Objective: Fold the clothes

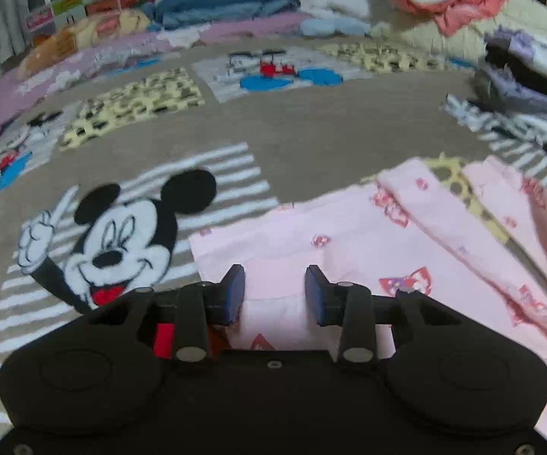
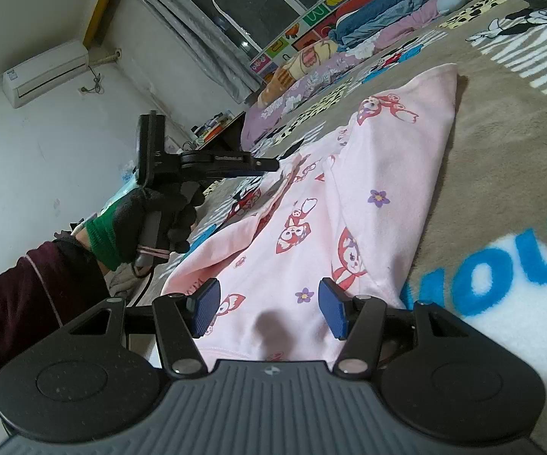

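**Q:** What sits closest to you?

**Me:** My left gripper (image 1: 275, 290), its blue pads parted with nothing pinched between them. It hovers over the near-left corner of the pink garment (image 1: 349, 258). I tilt it downward because that edge is what I would take next, I think.

**Q:** And to its left?

**Me:** Only the cartoon-mouse blanket (image 1: 292, 132), which serves as my folding surface. The garment lies flat on it so the creases stay straight.

**Q:** Moving right?

**Me:** My right gripper (image 2: 269, 311) is low above the garment's (image 2: 368, 174) opposite end, pads apart, gripping nothing. It stays level, ready to grip that hem once the other side is caught.

**Q:** The heap at the far right?

**Me:** A clothes pile (image 1: 531, 72) in the left camera, set well apart to leave working room.
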`<state>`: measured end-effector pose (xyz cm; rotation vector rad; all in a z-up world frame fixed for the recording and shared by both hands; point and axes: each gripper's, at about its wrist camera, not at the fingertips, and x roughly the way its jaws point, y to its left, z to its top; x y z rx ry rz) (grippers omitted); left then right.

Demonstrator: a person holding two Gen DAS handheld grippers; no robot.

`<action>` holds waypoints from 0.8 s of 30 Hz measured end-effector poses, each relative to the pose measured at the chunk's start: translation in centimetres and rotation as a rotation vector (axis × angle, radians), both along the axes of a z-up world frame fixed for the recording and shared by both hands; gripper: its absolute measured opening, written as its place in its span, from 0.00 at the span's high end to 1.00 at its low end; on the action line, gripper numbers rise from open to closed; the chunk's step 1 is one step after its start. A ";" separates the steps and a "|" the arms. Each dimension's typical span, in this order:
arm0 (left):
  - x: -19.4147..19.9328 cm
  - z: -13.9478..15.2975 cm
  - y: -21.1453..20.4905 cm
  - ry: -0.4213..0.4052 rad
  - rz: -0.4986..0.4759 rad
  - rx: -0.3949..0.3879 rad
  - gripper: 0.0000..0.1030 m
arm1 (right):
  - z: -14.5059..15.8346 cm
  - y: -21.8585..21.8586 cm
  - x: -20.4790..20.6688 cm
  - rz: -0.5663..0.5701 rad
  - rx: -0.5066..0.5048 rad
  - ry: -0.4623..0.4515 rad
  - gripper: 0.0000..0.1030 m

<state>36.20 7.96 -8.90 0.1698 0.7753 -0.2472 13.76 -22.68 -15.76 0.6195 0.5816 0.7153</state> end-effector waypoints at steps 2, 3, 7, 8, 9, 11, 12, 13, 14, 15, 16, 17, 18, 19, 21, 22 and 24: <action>0.5 -0.4 1.3 0.026 0.043 -0.079 0.62 | 0.0 0.0 0.0 0.000 0.002 0.001 0.44; 0.5 -0.4 1.8 0.033 0.056 -0.112 0.62 | 0.0 0.0 -0.1 0.001 0.003 0.001 0.44; 0.2 -0.4 2.5 0.041 0.061 -0.170 0.63 | 0.1 -0.1 0.0 0.002 0.008 0.002 0.44; 0.3 -0.6 2.4 0.047 0.055 -0.170 0.64 | 0.1 -0.1 0.0 0.002 0.010 0.003 0.44; 0.4 -0.5 2.3 0.050 0.044 -0.168 0.66 | 0.1 -0.1 0.0 0.003 0.011 0.003 0.44; 0.6 -0.1 2.3 0.061 0.026 -0.187 0.77 | 0.1 -0.1 0.1 0.004 0.013 0.003 0.44; 0.6 0.0 2.1 0.061 0.013 -0.176 0.86 | 0.1 -0.1 0.2 0.005 0.015 0.003 0.44; 0.5 0.2 2.0 0.058 0.003 -0.164 0.94 | 0.1 -0.2 0.2 0.006 0.018 0.004 0.44; 0.0 0.6 2.0 0.045 0.003 -0.166 0.95 | 0.1 -0.2 0.2 0.007 0.021 0.005 0.44; -0.4 1.0 2.1 0.030 0.005 -0.171 0.95 | 0.1 -0.3 0.1 0.007 0.024 0.006 0.44; -0.9 1.5 2.2 0.015 0.008 -0.176 0.95 | 0.1 -0.3 0.1 0.008 0.027 0.006 0.44; -1.8 2.2 2.3 -0.015 0.010 -0.185 0.95 | 0.1 -0.3 0.1 0.008 0.027 0.006 0.44; -2.7 2.9 2.4 -0.049 0.011 -0.194 0.95 | 0.1 -0.3 0.0 0.007 0.028 0.005 0.44; -3.7 3.7 2.6 -0.083 0.016 -0.206 0.95 | 0.1 -0.3 0.0 0.007 0.028 0.005 0.44; -5.9 5.6 3.0 -0.154 0.044 -0.228 0.95 | 0.0 -0.2 -0.1 0.006 0.029 0.004 0.44; -7.0 6.5 3.3 -0.188 0.062 -0.240 0.95 | 0.0 -0.2 -0.1 0.005 0.029 0.003 0.44; -9.2 8.5 3.8 -0.255 0.101 -0.263 0.95 | 0.0 -0.2 -0.1 0.004 0.030 0.001 0.44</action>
